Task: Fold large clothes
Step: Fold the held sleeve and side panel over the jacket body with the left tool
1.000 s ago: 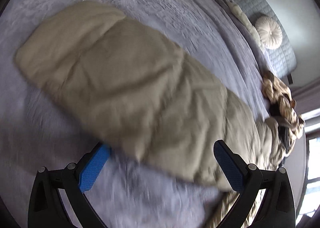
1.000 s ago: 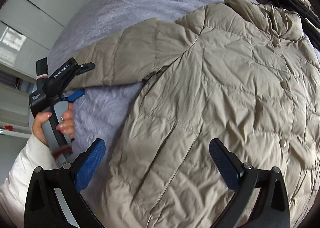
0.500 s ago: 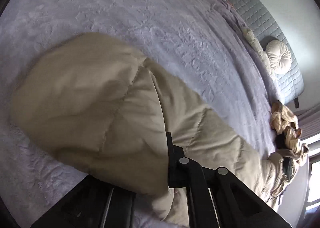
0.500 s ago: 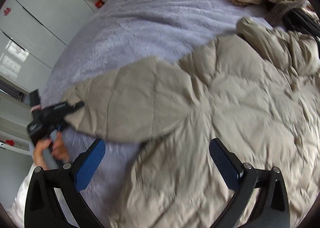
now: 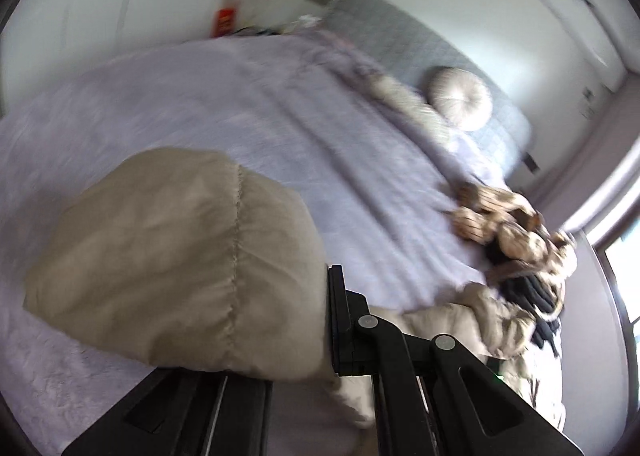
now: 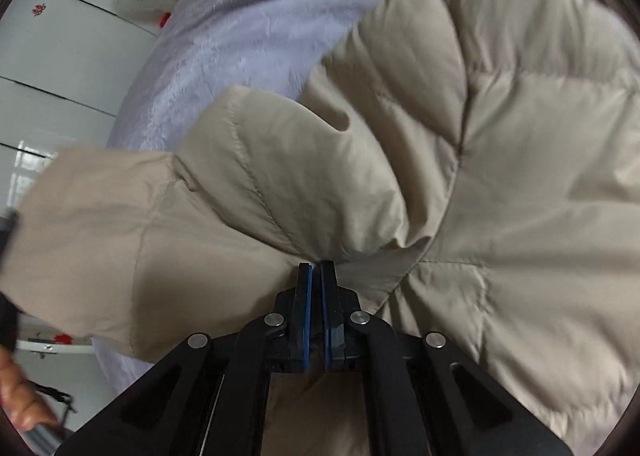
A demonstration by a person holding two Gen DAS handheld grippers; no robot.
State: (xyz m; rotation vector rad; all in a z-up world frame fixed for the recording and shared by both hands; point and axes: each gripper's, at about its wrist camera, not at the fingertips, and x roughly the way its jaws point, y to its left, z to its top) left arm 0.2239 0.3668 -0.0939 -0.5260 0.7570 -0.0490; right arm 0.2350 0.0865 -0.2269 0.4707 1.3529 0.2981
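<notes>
Jacket (image 6: 500, 160): beige quilted puffer, spread on the bed; in the right wrist view its body fills the right side and runs past the top and right edges.
Sleeve (image 5: 180, 256): lifted clear of the bed in the left wrist view, its rounded cuff end at the left, stitched seam running down its middle; the underside bulges over the gripper frame.
Left gripper (image 5: 324, 320): clenched on the sleeve, one black finger visible against the fabric, the other hidden behind it.
Right gripper (image 6: 316, 276): clenched, blue pads nearly touching, tips pinching a fold of the jacket where sleeve meets body.
Bed (image 5: 224, 104): lilac plush cover; wide bare stretch beyond the sleeve up to the far edge.
Bed's left edge (image 6: 132, 104): curves down just beside the sleeve in the right wrist view, white cupboards (image 6: 60, 68) beyond it.
Pile (image 5: 516, 232): striped and dark clothes bunched at the bed's right side, near the jacket's collar end.
Cushion (image 5: 460, 98): round, against the grey headboard (image 5: 408, 44), well apart from the jacket.
Hand (image 6: 16, 396): a person's fingers at the lower left edge, blurred.
</notes>
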